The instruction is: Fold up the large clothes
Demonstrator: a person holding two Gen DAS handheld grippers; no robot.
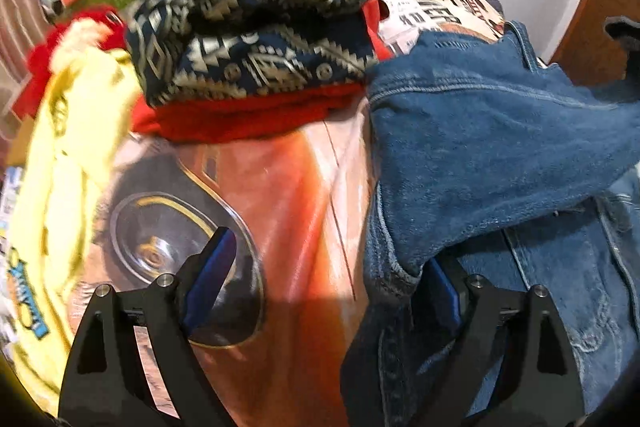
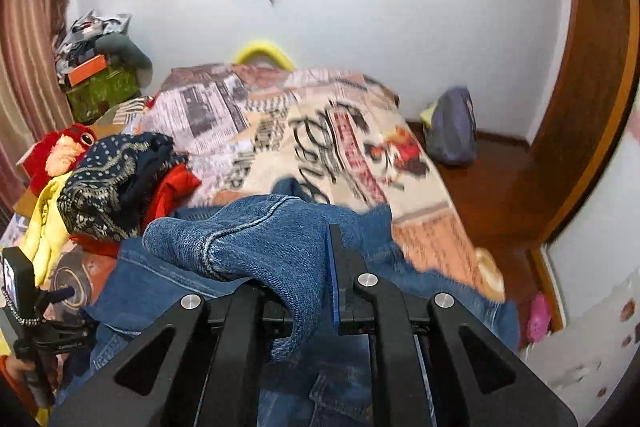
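A blue denim jacket [image 1: 500,147] lies on the bed with the printed cover [image 1: 280,187]. My left gripper [image 1: 332,267] is open just above the cover, its right finger against the jacket's left edge. In the right wrist view my right gripper [image 2: 296,267] is shut on a fold of the denim jacket [image 2: 256,235] and holds it lifted above the rest of the garment. The left gripper's handle [image 2: 24,307] shows at the left edge of that view.
A pile of clothes sits to the left: a navy patterned garment [image 1: 256,39], a red one [image 1: 248,115], a yellow one [image 1: 68,155]. A red plush toy [image 2: 60,155], boxes [image 2: 100,83] and a curtain stand at the left. A purple bag [image 2: 452,127] lies on the wooden floor.
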